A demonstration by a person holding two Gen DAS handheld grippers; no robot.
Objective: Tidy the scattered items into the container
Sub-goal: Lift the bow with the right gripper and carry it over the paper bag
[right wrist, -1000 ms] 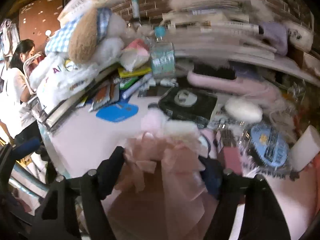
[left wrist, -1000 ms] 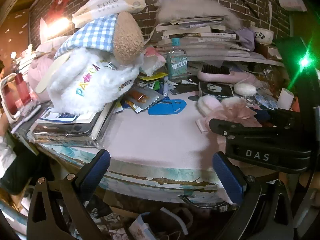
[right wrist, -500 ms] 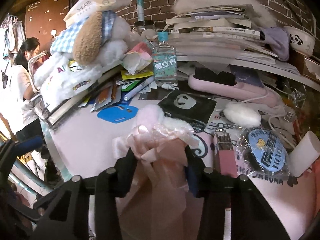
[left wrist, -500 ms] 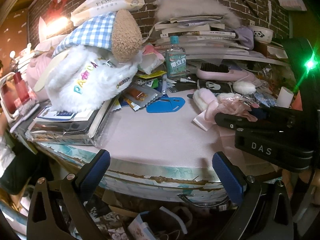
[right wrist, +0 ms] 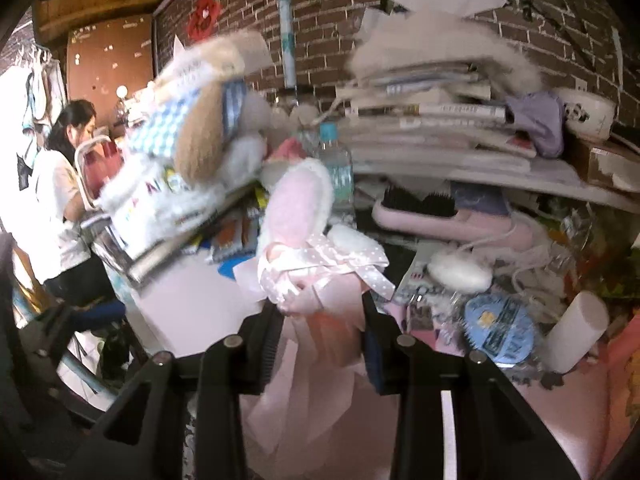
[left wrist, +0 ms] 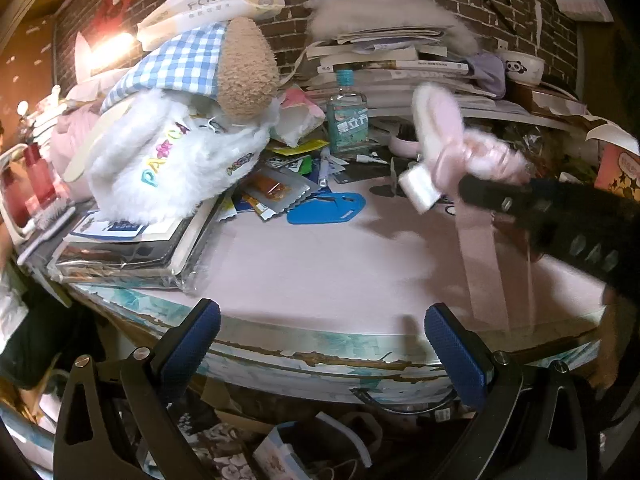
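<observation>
My right claw (right wrist: 320,312) pinches the pink bow (right wrist: 320,264), lifted off the pink surface (left wrist: 320,276); fluffy ears stick up, ribbons hang down between the fingers. From the left view the bow (left wrist: 460,152) sits in the air right of the bottle (left wrist: 347,120). My left claw (left wrist: 320,344) is spread wide, nothing in it, at the surface's near edge. Can't see any container.

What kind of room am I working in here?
Probably a lived-in bedroom or studio corner: a cluttered pink-topped table against a brick wall, piled with a white fluffy plush toy, stacked books and a pink hairbrush.
</observation>
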